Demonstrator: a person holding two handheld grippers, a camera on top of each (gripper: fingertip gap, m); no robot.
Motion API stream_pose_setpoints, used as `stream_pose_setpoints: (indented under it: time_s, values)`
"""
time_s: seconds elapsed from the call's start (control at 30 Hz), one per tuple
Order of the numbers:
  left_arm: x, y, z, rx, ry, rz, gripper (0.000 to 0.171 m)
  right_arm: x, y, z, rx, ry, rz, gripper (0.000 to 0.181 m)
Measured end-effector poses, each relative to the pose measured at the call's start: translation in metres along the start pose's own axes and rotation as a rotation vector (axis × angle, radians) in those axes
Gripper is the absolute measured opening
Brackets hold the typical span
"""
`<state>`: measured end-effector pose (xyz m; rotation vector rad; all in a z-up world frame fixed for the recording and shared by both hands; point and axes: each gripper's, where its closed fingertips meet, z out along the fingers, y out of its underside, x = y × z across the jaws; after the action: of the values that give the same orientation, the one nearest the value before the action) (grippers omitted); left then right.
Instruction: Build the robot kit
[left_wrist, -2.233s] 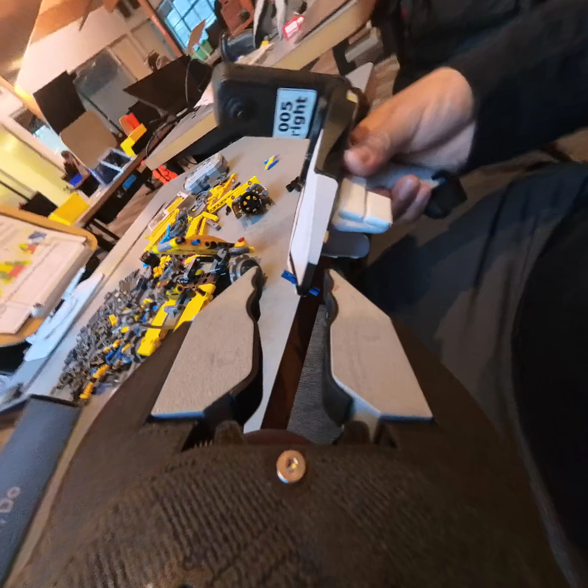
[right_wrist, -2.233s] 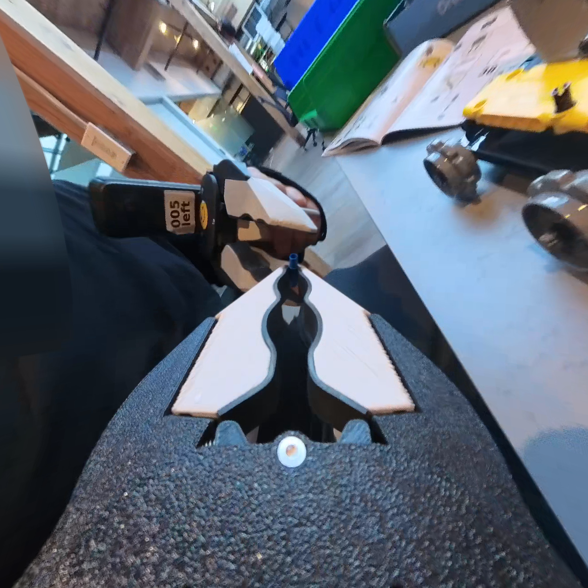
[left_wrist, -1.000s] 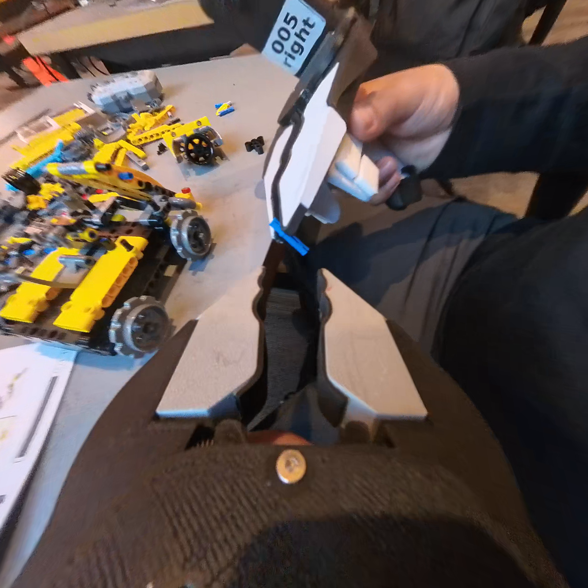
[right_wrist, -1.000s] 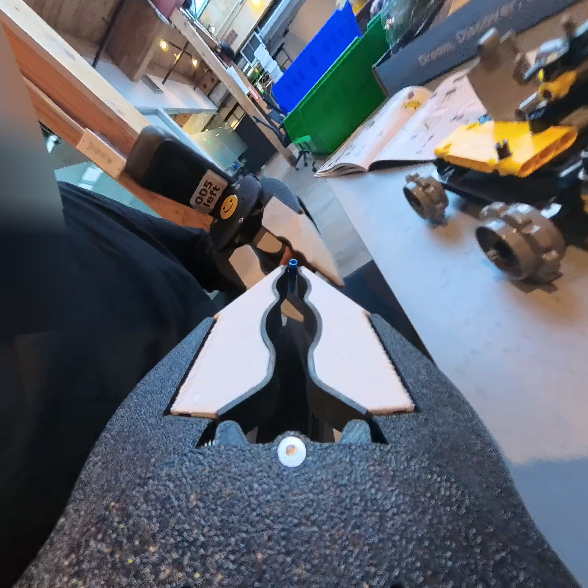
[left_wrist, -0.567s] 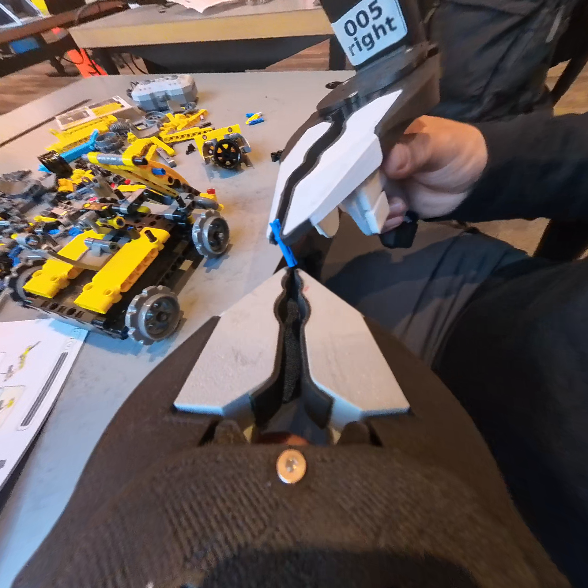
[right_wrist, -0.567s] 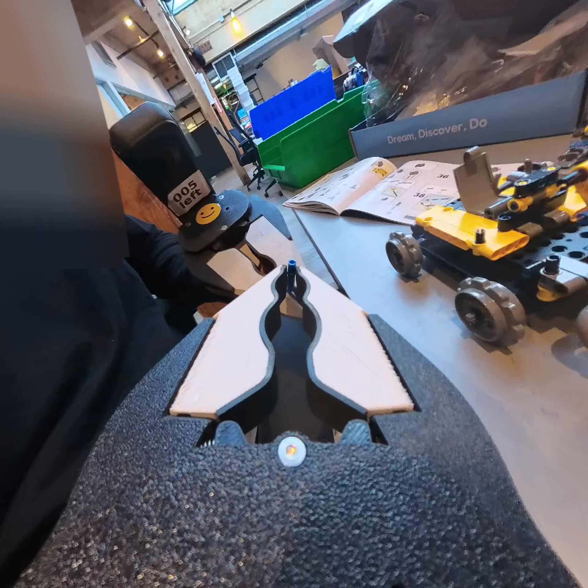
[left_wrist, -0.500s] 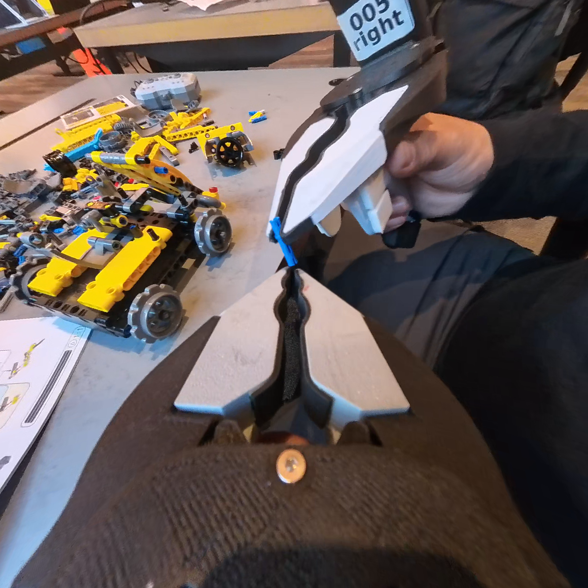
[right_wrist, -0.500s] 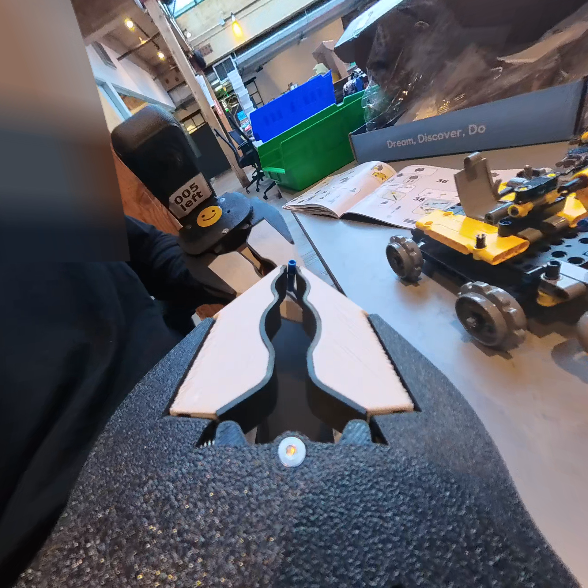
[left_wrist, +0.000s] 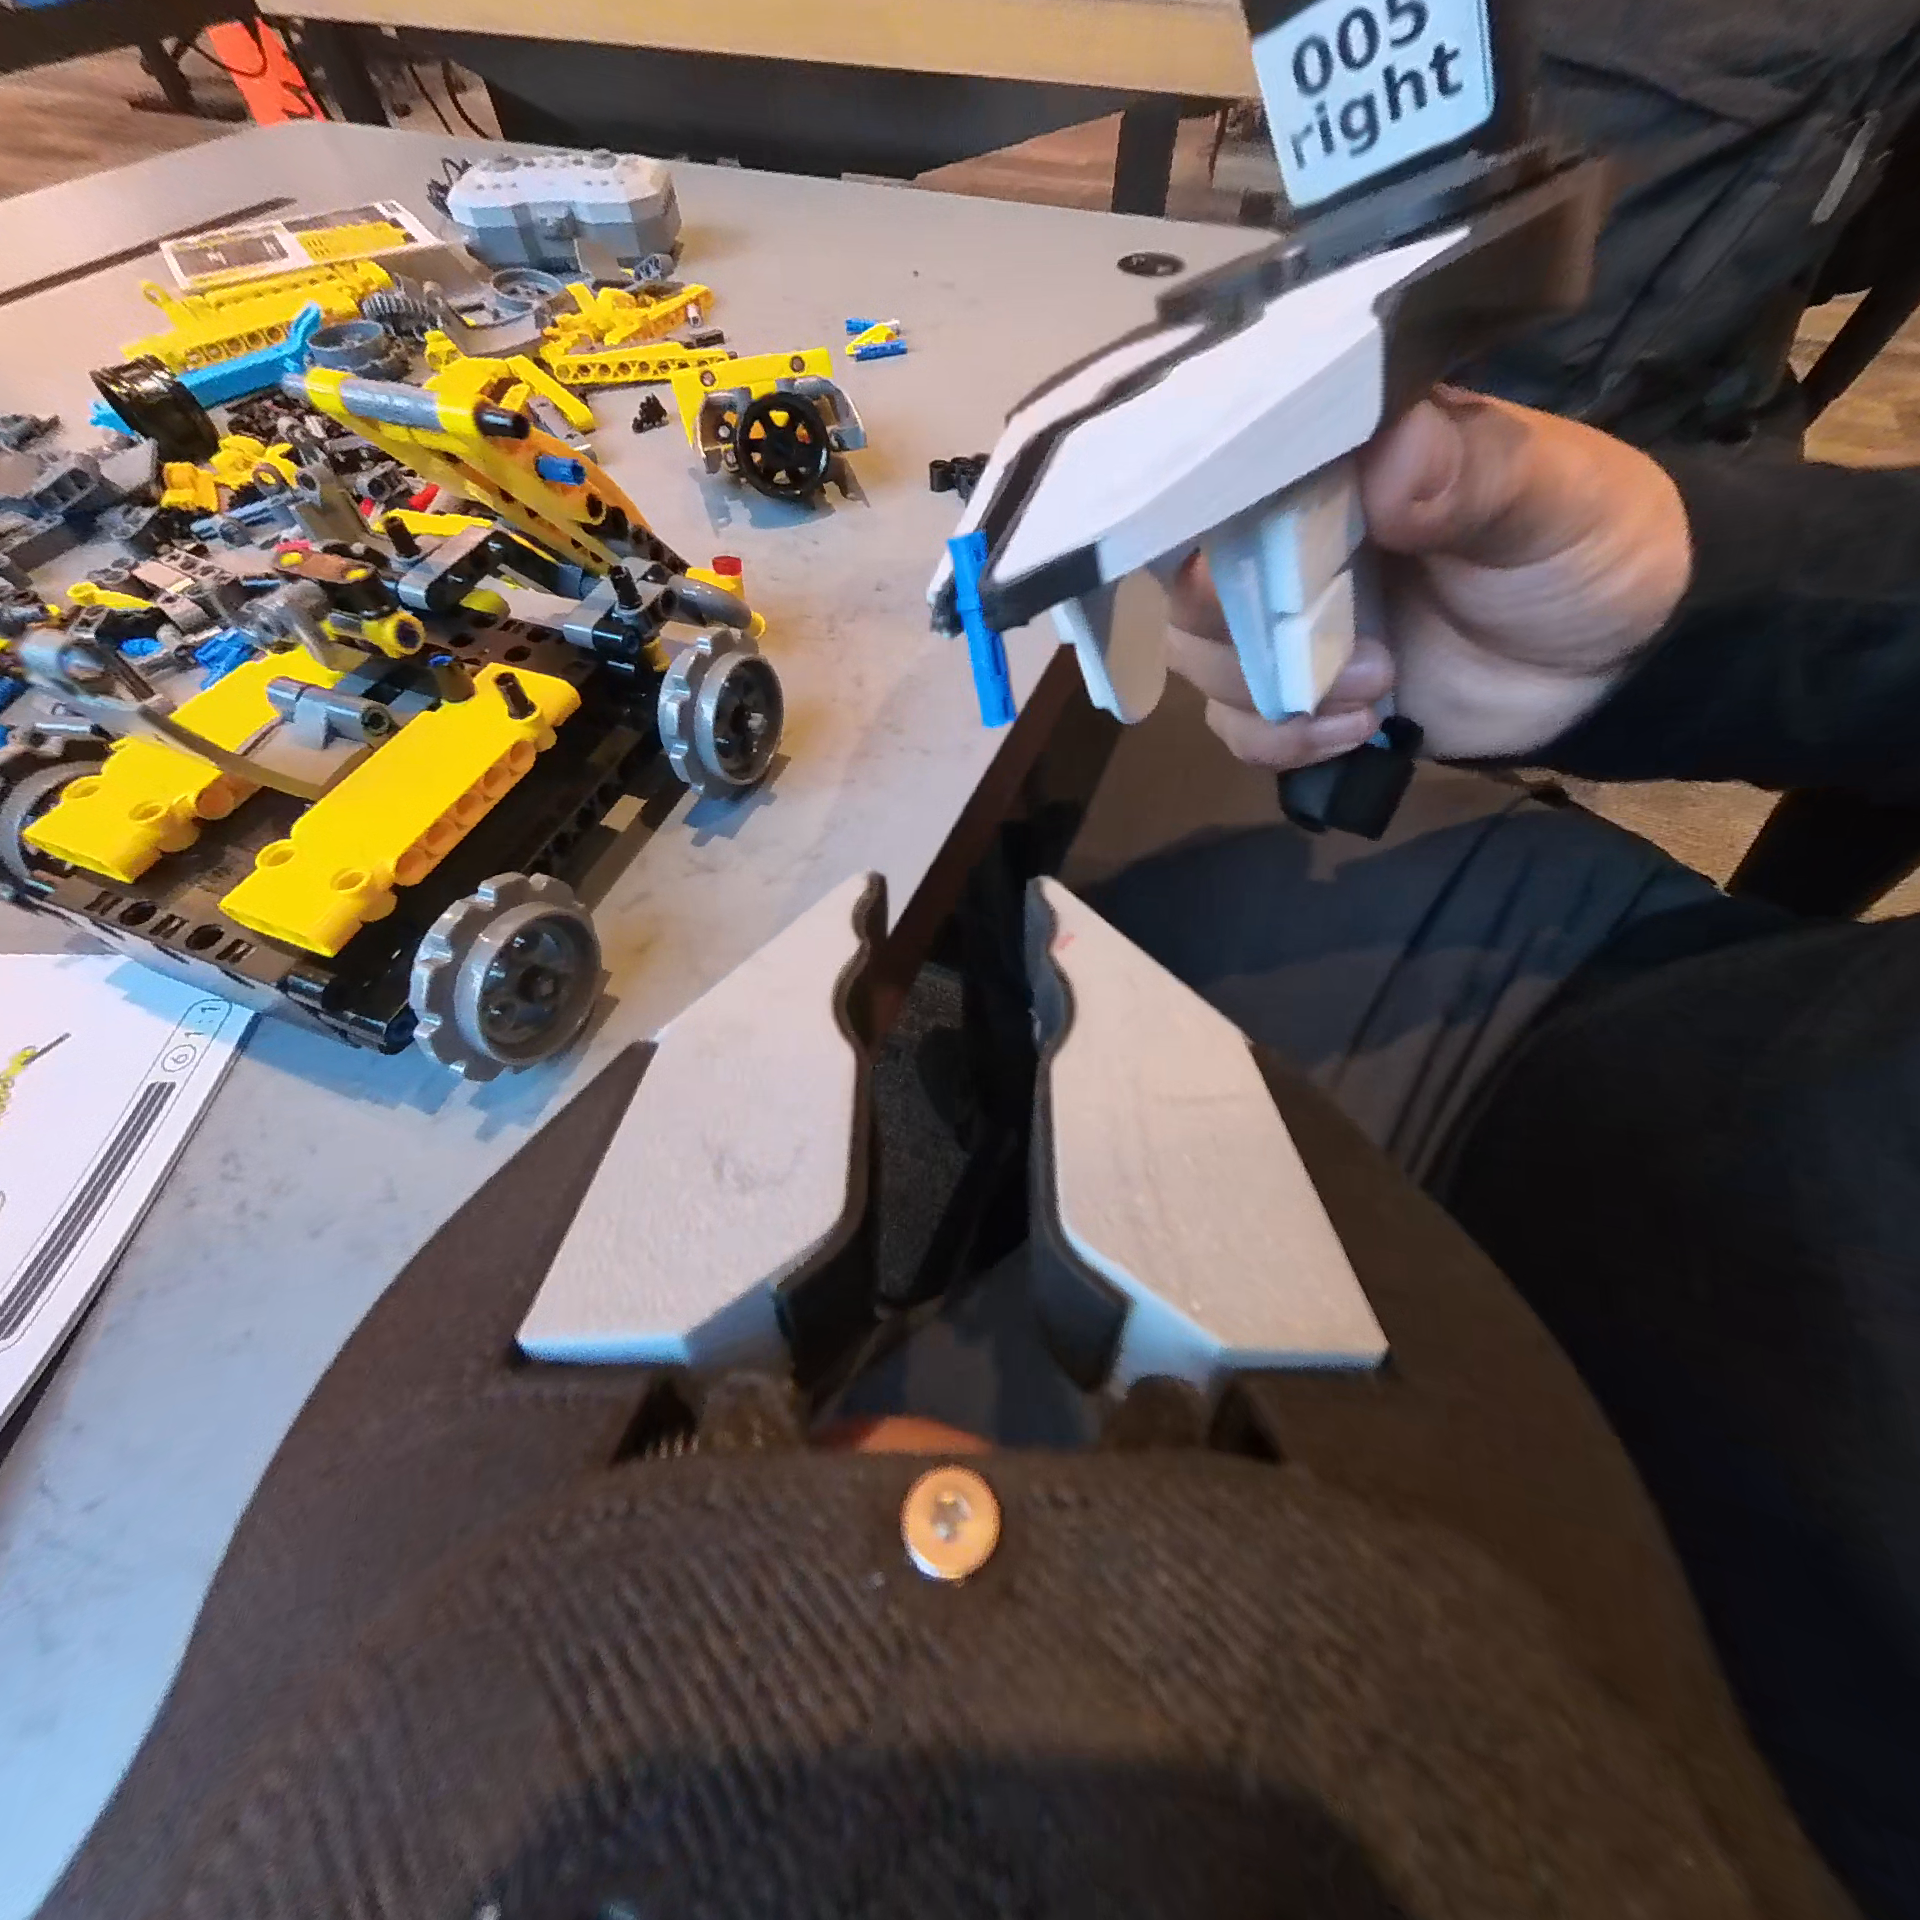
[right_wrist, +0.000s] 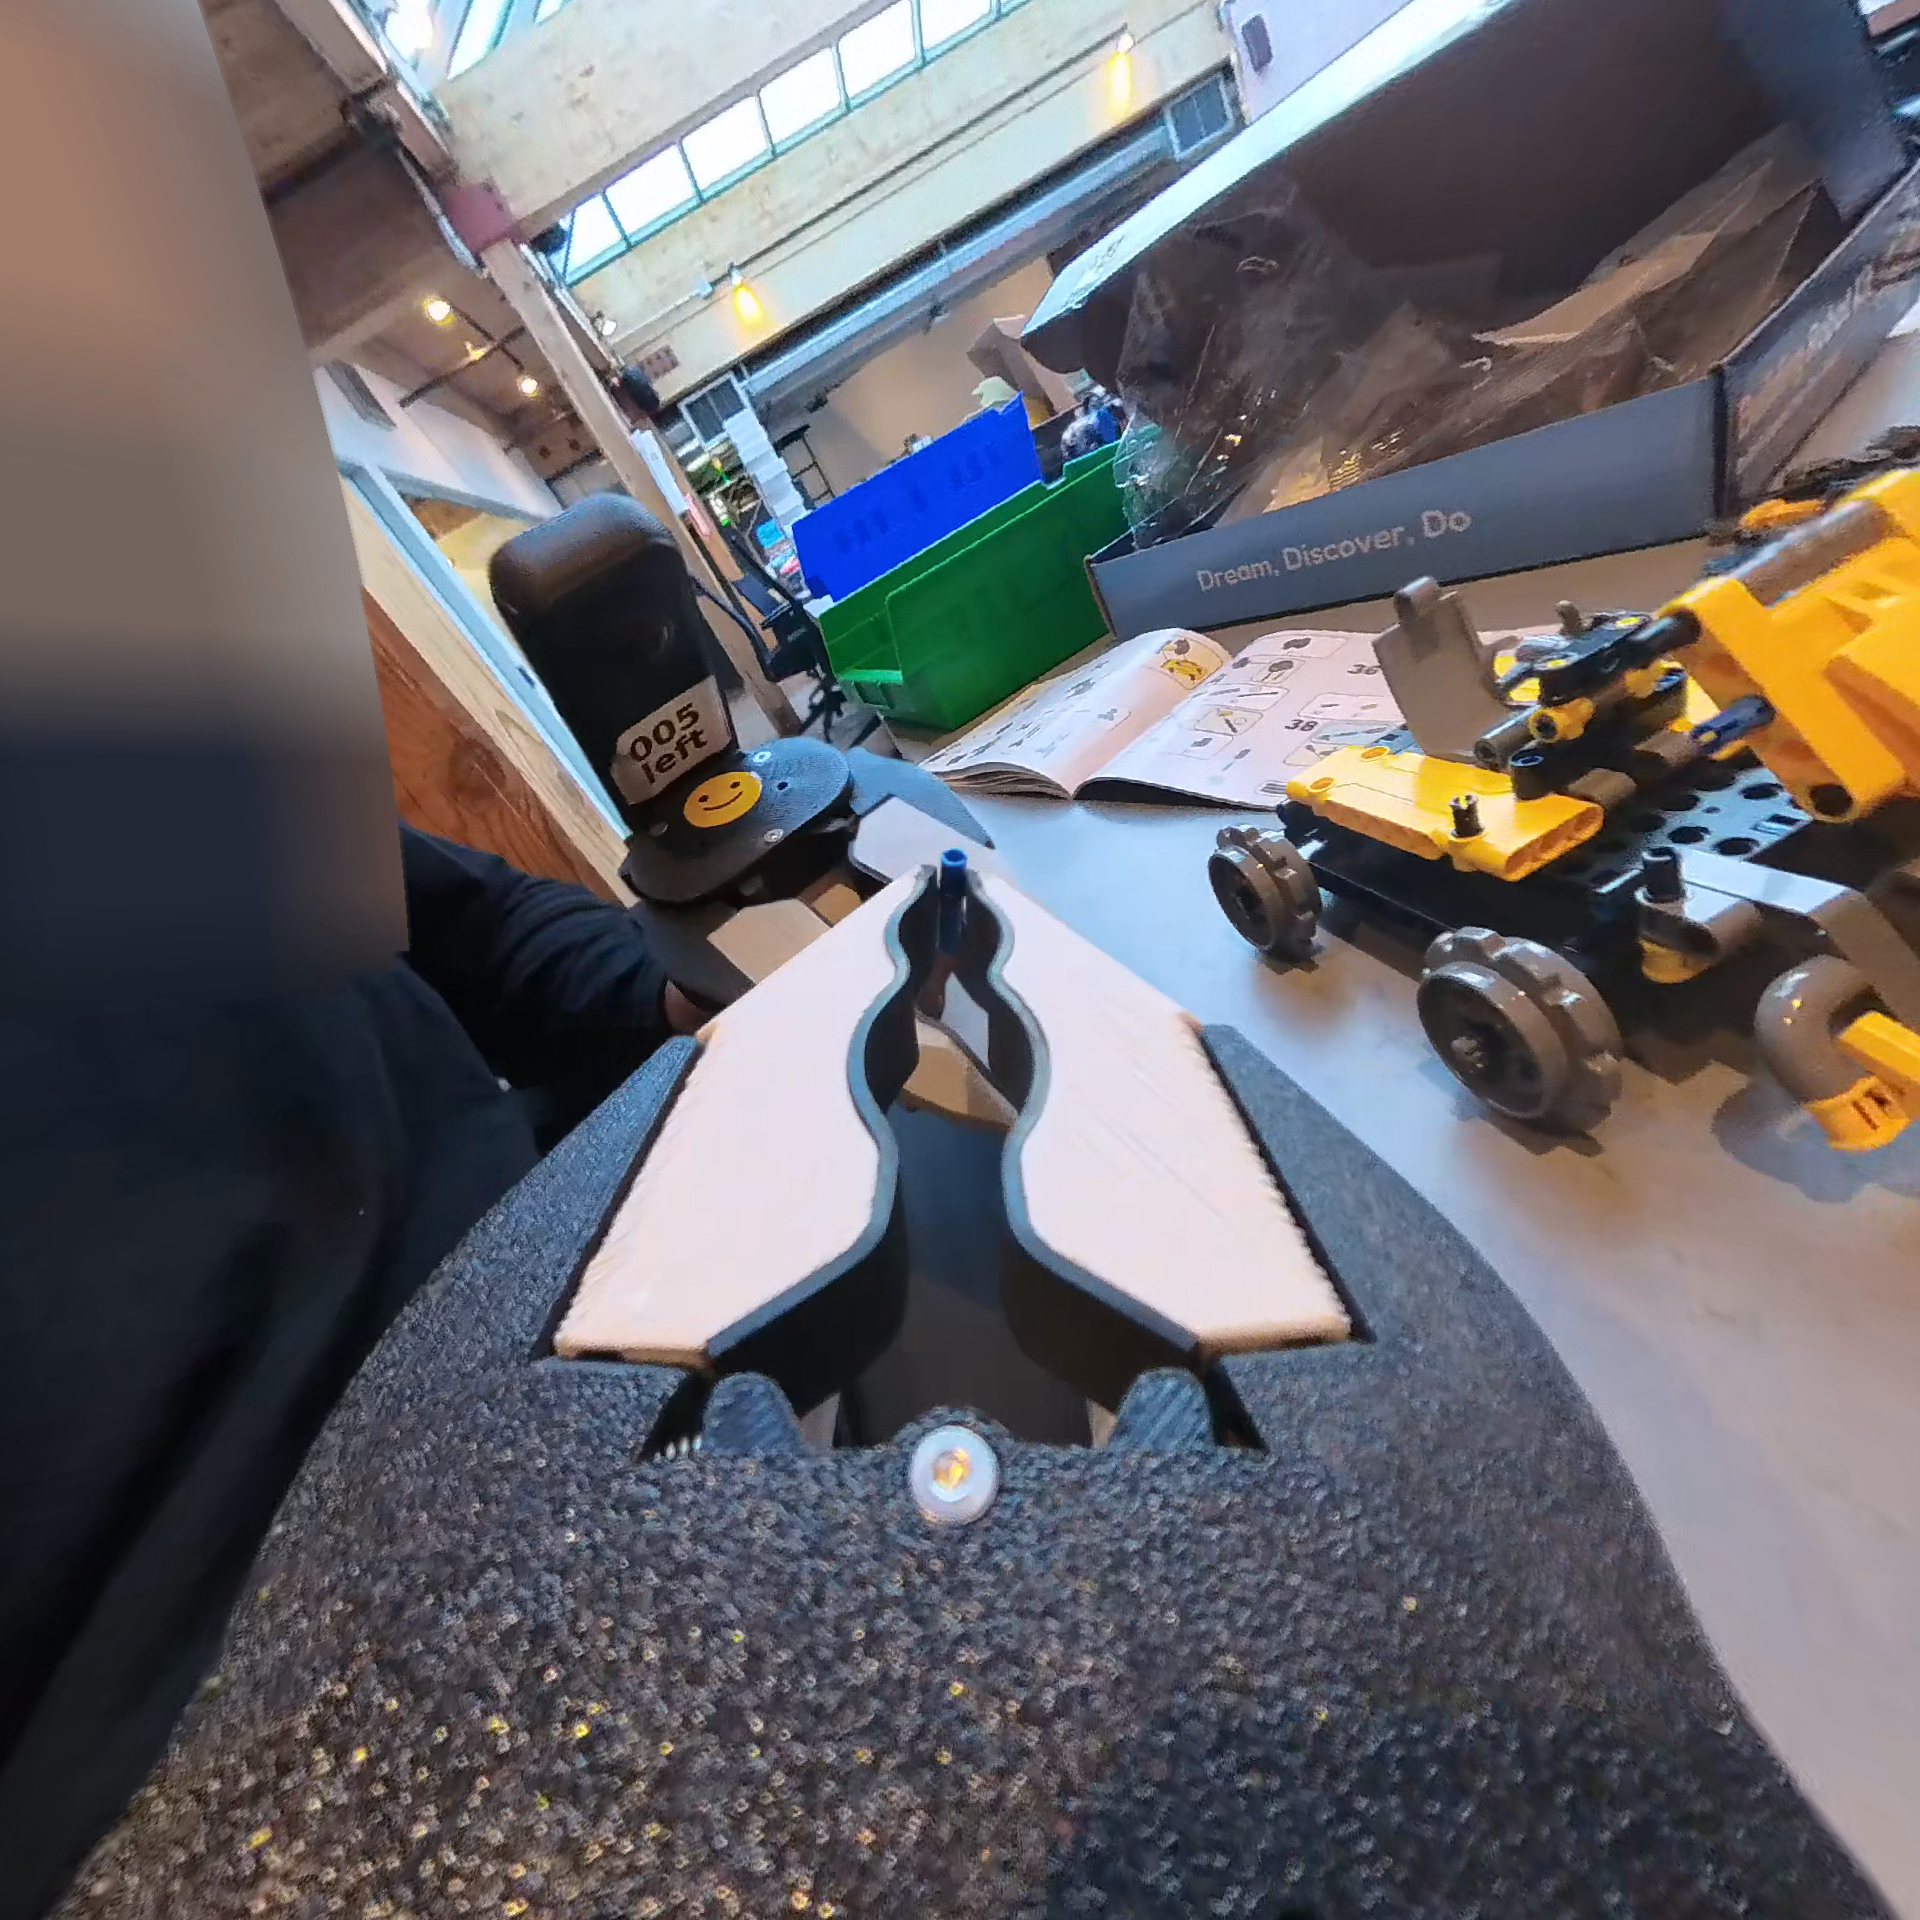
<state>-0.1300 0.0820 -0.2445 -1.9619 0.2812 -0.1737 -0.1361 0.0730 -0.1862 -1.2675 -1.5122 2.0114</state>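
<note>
My right gripper (right_wrist: 951, 883) is shut on a small blue pin (right_wrist: 951, 868), which sticks out past its tips. In the left wrist view the right gripper (left_wrist: 943, 613) hangs over the near edge of the grey table (left_wrist: 997, 301), with the blue pin (left_wrist: 982, 634) standing upright in its tips. My left gripper (left_wrist: 954, 899) is open and empty, just below the pin and off the table edge, over a person's lap. A yellow and black wheeled toy-brick vehicle (left_wrist: 343, 748) stands on the table to the left; it also shows in the right wrist view (right_wrist: 1610, 862).
Several loose yellow, grey and blue pieces (left_wrist: 582, 332) and a grey motor block (left_wrist: 561, 208) lie farther back. An open instruction booklet (right_wrist: 1143, 717) lies beside the vehicle. A dark cardboard box (right_wrist: 1455, 468) and a green bin (right_wrist: 966, 623) stand behind it. Across from one pair of fingers to the other is roughly 6 cm.
My left gripper was shut at the pin's lower end half a second ago and has opened. The right gripper has lifted away with the pin still in its tips.
</note>
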Motion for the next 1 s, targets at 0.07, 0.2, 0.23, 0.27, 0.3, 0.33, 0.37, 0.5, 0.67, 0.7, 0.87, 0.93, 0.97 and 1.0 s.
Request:
stream_pose_setpoints:
  time_s: [0.07,0.2,0.23,0.27,0.3,0.33,0.37,0.5,0.67,0.7,0.87,0.93,0.97,1.0]
  values:
    - [-0.001,-0.003,-0.002,0.015,-0.006,-0.003,0.024,0.004,-0.001,0.000,0.022,0.024,0.013,0.005]
    - [-0.003,-0.006,-0.003,0.033,-0.024,-0.010,0.021,0.005,0.000,0.004,0.045,0.033,0.049,0.005]
    - [-0.003,-0.008,-0.003,0.038,-0.025,-0.013,0.020,0.005,0.002,0.005,0.039,0.032,0.056,0.005]
    - [-0.003,-0.009,-0.003,0.044,-0.023,-0.015,0.019,0.006,0.005,0.007,0.032,0.035,0.059,0.005]
    - [-0.003,-0.010,-0.003,0.048,-0.022,-0.019,0.018,0.006,0.006,0.007,0.028,0.041,0.058,0.005]
    - [-0.003,-0.010,-0.004,0.052,-0.024,-0.022,0.018,0.007,0.007,0.008,0.025,0.045,0.055,0.005]
    - [-0.003,-0.011,-0.004,0.057,-0.024,-0.024,0.016,0.007,0.007,0.008,0.025,0.048,0.053,0.005]
    - [-0.003,-0.015,-0.007,0.078,-0.027,-0.022,0.010,0.010,0.009,0.008,0.023,0.062,0.053,0.005]
    - [-0.004,-0.016,-0.007,0.081,-0.039,-0.011,0.009,0.014,0.016,0.010,-0.009,0.105,0.025,0.005]
    - [-0.004,-0.017,-0.008,0.081,-0.046,-0.005,0.008,0.014,0.017,0.011,-0.012,0.111,0.017,0.005]
    - [-0.009,-0.015,-0.008,0.061,-0.085,0.033,0.003,0.014,0.017,0.012,-0.025,0.135,-0.028,0.004]
    - [-0.009,-0.014,-0.008,0.051,-0.094,0.064,0.003,0.014,0.019,0.011,-0.052,0.143,-0.060,0.005]
    - [-0.009,-0.013,-0.008,0.042,-0.102,0.086,0.003,0.015,0.020,0.011,-0.073,0.156,-0.084,0.005]
    - [-0.009,-0.012,-0.008,0.036,-0.107,0.106,0.003,0.016,0.020,0.010,-0.089,0.174,-0.115,0.007]
